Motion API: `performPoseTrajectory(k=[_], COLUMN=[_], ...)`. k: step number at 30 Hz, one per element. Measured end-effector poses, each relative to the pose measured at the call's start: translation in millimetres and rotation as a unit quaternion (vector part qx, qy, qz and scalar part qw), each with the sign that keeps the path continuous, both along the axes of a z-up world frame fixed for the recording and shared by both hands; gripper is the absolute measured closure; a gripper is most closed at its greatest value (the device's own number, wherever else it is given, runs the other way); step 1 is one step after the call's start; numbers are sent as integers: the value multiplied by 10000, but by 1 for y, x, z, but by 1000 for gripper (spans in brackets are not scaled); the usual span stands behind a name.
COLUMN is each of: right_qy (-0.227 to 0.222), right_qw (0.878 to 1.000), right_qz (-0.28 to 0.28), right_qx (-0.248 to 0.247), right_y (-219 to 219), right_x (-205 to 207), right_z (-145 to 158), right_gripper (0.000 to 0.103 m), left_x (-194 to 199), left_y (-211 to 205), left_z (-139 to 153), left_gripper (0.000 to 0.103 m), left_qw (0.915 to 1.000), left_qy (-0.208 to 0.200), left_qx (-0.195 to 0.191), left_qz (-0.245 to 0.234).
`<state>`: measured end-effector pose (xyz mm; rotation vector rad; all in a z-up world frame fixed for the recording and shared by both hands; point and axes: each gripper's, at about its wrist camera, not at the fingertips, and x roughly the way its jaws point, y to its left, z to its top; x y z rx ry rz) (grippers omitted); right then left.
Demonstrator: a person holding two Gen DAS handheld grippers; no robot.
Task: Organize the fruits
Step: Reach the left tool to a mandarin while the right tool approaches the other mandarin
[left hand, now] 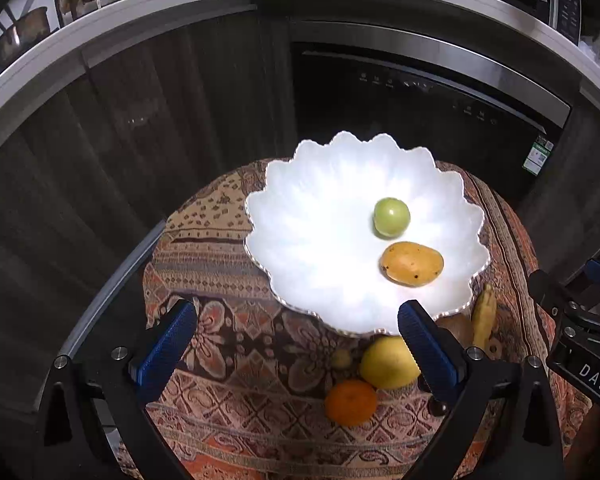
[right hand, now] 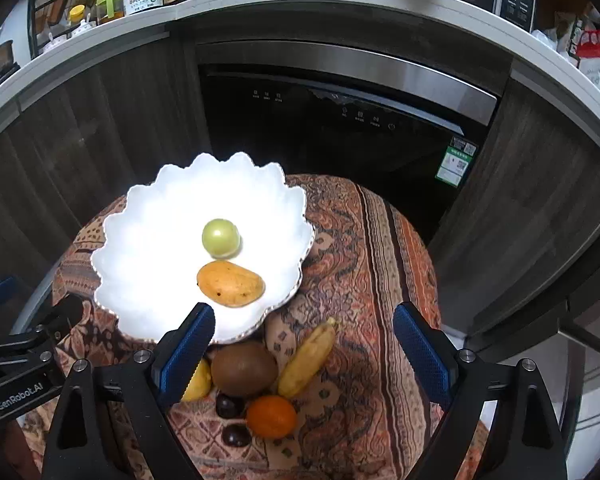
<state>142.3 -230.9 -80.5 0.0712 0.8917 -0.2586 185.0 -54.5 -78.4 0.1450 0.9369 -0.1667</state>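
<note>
A white bowl (right hand: 140,280) with a scalloped rim sits at the far edge of the table (right hand: 380,280), which is covered in a patterned cloth. In the bowl lie a green fruit (right hand: 221,238) and, just nearer, a mango (right hand: 231,284), the two close together. The right claw (right hand: 304,344) gapes wide and holds nothing; below and between its fingers, on the cloth by the bowl's near rim, cluster a kiwi (right hand: 244,368), a banana (right hand: 308,356), an orange (right hand: 272,416), a yellow fruit (right hand: 198,384) and two dark fruits (right hand: 230,406). The left claw (left hand: 298,340) is likewise wide open and empty, the bowl's near rim between its fingers, with the orange and yellow fruit lying below that rim.
</note>
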Motion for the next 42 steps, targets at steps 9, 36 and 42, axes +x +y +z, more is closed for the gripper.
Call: performPoseTrajectory(k=[9,36,42], right_qy=[42,472,561], right_qw=[10000,9986,9979], right_qz=[-72,-184,-226], right_qx=[52,172,238], right_y=[-1,-2,-5], right_x=[-20,-55,-56], right_z=[-8,-63,-73], right_gripper=[11,12,11], left_x=[-18,-45,-44], left_y=[0,-12,-19], left_z=[-12,-83,-99], left_gripper=[1,8,20], left_qw=[9999,9967,9948], left_qy=[122,698,880], left_qx=[-28,-82,-20], left_qz=[-76,-408,-515])
